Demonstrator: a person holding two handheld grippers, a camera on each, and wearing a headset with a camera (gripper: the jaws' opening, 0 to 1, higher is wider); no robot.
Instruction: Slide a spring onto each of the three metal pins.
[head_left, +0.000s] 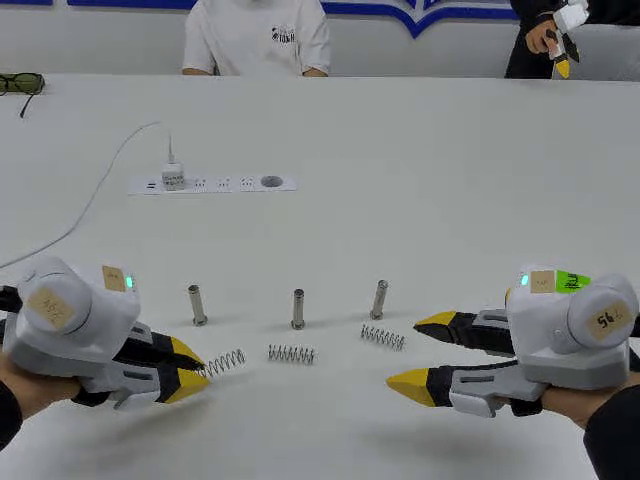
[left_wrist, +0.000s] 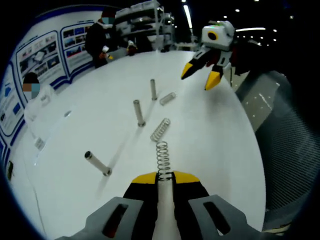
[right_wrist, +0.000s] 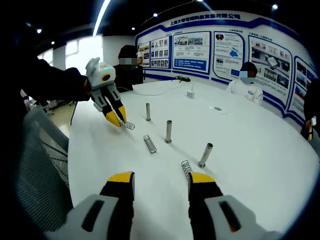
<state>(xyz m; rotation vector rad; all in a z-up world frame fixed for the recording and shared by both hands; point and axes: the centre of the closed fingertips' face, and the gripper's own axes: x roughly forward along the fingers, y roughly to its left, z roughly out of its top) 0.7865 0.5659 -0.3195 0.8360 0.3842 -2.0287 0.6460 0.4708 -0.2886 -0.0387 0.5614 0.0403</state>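
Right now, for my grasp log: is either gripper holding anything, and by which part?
The left gripper is shut on a spring, pinching one end; the rest juts forward. The right gripper is open, holding nothing.

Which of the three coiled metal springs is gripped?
The leftmost coiled metal spring, clamped by the left gripper; the other two lie free on the white table.
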